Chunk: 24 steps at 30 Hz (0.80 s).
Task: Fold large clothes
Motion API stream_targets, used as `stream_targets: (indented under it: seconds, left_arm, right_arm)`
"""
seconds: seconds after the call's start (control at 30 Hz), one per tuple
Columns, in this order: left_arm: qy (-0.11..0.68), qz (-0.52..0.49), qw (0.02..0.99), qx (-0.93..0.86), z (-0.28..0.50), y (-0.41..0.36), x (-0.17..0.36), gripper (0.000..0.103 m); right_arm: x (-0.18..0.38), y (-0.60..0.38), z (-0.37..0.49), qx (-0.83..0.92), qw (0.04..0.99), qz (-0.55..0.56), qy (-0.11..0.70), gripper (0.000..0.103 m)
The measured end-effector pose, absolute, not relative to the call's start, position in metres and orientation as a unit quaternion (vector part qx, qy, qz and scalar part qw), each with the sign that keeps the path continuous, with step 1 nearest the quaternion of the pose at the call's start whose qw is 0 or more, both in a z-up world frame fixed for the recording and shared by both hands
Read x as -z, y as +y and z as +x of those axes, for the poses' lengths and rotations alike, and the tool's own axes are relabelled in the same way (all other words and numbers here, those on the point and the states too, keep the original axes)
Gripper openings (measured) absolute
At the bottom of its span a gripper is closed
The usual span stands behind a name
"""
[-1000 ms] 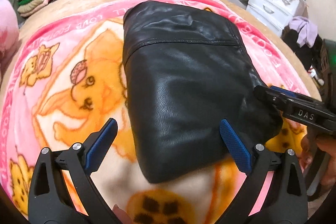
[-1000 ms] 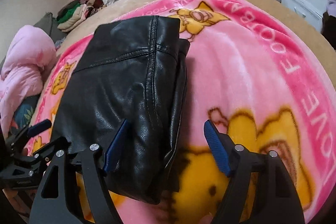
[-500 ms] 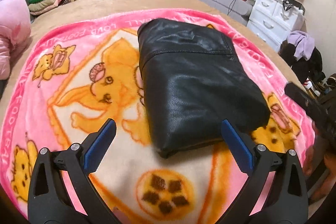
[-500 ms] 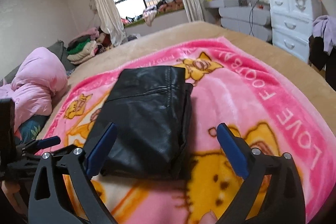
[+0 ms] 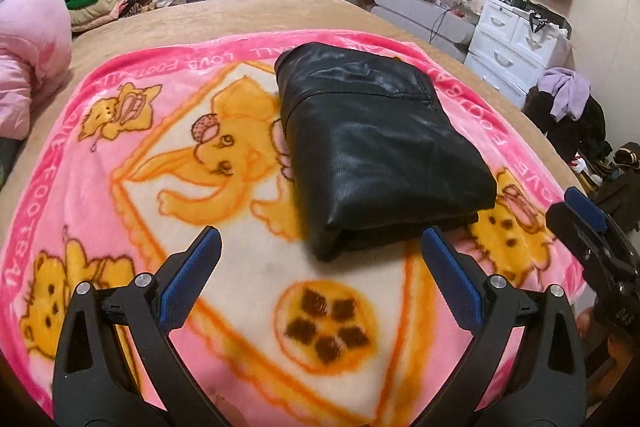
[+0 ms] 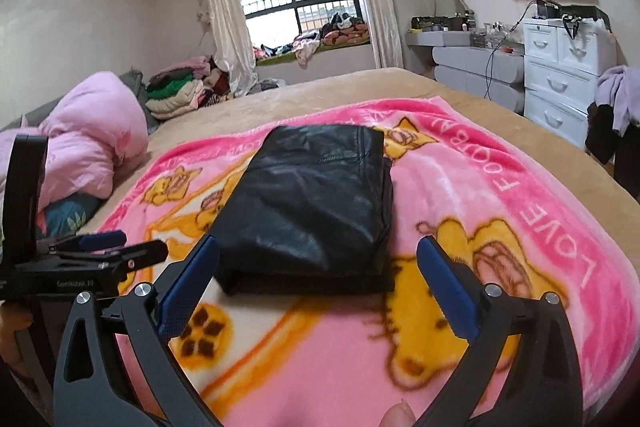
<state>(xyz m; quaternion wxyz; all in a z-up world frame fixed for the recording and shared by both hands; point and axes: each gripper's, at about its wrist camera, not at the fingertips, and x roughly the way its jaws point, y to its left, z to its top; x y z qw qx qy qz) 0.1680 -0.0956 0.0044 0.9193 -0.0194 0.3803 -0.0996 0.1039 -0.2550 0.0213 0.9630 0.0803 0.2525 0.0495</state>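
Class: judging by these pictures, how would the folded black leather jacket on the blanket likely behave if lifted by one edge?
The jacket would probably sag and unfold, since its stacked layers lie loose. Its thick bundle suggests some weight. Its shiny surface hints it may slip against the fleecy blanket.

The folded garment [image 5: 384, 151] looked like black leather or imitation leather, smooth with a soft sheen and fine creases, stitched along its seams. Under it lay a fleecy pink blanket [image 5: 120, 131], matt and fuzzy, printed with orange cartoon animals. The bed [image 6: 360, 87] beyond wore a tan, plush-looking cover. Each hand-held gripper [image 5: 320, 279] [image 6: 316, 287] had matt black plastic arms, bright metal screws, and blue pads with a fine textured grip. The far drawers [image 6: 560, 67] looked glossy white.
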Motion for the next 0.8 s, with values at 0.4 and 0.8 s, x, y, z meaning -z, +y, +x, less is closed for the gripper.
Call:
stream_targets:
  seconds: [0.4, 0.8]
  left_arm:
    - [0.384, -0.04, 0.918, 0.091, 0.143, -0.079, 0.009, 0.094]
    - [0.388, -0.043, 0.917, 0.078, 0.138, -0.073, 0.009, 0.094]
  right_arm:
    - [-0.001, -0.235, 0.082, -0.04, 0.955, 0.039, 0.291, 0.098]
    - [0.006, -0.233, 0.081, -0.04, 0.95, 0.023, 0.31, 0.098]
